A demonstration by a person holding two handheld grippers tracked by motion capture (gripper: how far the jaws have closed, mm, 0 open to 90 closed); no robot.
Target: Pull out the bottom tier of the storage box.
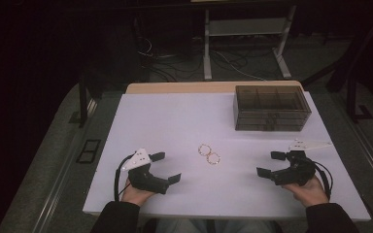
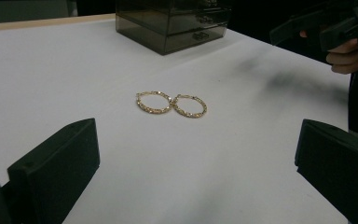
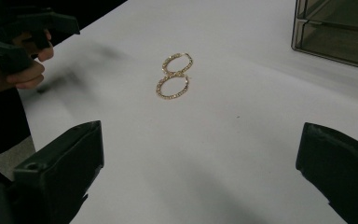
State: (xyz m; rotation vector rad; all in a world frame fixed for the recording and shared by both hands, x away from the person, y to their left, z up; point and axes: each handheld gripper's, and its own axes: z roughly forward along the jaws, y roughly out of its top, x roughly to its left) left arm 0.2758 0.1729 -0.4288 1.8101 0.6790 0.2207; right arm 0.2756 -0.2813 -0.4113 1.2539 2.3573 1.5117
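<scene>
Two gold hoops (image 1: 209, 154) lie flat on the white tabletop (image 1: 175, 121), touching each other, nearer the person than the smoked drawer box (image 1: 270, 108) and off toward its left. Left tool (image 1: 165, 167): jaws wide apart, holding nothing, resting left of the hoops and well apart from them. Right tool (image 1: 267, 163): jaws likewise spread and empty, right of the hoops, on the near side of the box.

Risks, as I judge them:
- The hoops are thin and lie flat; a jaw coming in low could slide over the wire or skate it across the smooth top rather than catch it.
- Because they touch, closing on one may drag or flick the other.
- Both tools aimed at the same pair could collide above it.

View differences:
- The high view gives the whole layout: both hands, the box's top compartments, the tabletop edges.
- The left gripper view (image 2: 171, 103) shows the hoops side by side, their beaded texture, and the drawer pulls on the box front (image 2: 200, 35).
- The right gripper view (image 3: 173, 76) shows the hoops stacked one behind the other.
</scene>
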